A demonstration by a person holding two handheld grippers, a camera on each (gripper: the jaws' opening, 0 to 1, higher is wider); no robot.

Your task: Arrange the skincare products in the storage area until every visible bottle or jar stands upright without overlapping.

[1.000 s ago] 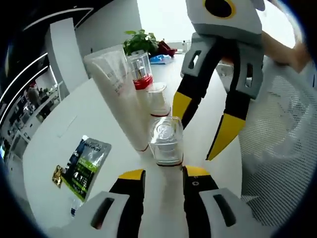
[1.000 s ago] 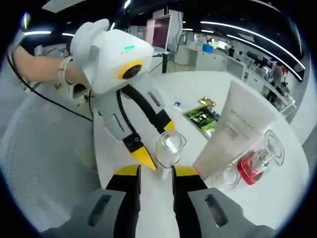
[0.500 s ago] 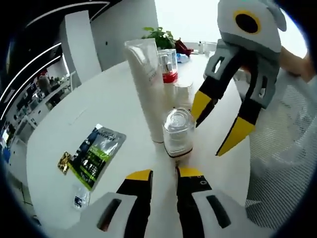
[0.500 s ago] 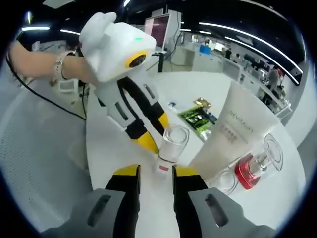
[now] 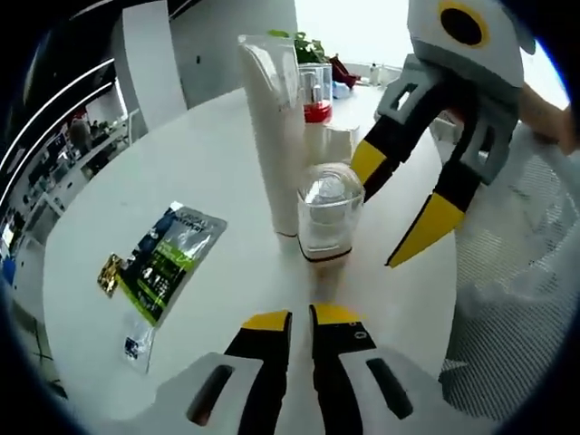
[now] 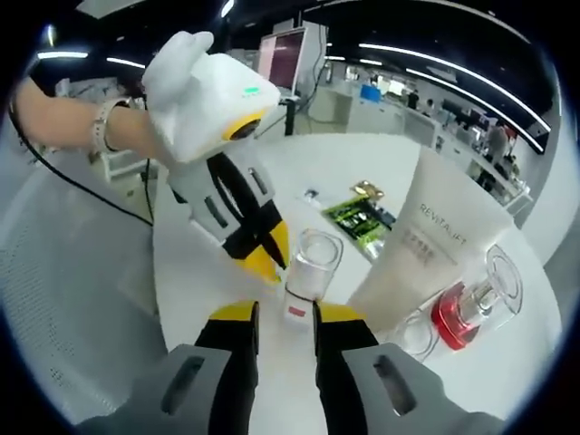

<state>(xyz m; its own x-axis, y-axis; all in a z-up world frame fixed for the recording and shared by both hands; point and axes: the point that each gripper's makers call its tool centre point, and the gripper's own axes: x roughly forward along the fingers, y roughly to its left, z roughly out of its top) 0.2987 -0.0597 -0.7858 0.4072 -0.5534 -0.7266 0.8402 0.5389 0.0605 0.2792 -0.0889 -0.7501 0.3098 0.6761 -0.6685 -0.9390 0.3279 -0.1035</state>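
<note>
A small clear bottle point(image 5: 328, 217) with a domed cap stands upright on the white round table point(image 5: 208, 163). Behind it a white tube point(image 5: 276, 118) stands on its cap, with a red-based clear bottle point(image 5: 314, 91) and a low clear jar point(image 5: 333, 140) farther back. My left gripper point(image 5: 301, 319) is shut with nothing in it, a short way back from the clear bottle. My right gripper point(image 5: 401, 199) is open, one tip beside the bottle's cap. In the right gripper view the clear bottle point(image 6: 310, 263) stands just ahead of my right gripper point(image 6: 285, 314), and my left gripper point(image 6: 263, 258) points at it.
A green and black sachet point(image 5: 163, 267) lies flat on the table to the left. A white mesh chair point(image 5: 517, 299) stands at the table's right edge. A potted plant point(image 5: 304, 43) sits at the far edge. The white tube point(image 6: 430, 245) and red bottle point(image 6: 467, 304) stand close together.
My left gripper's jaws have come together and it has drawn back from the clear bottle. The right gripper stays open beside the bottle.
</note>
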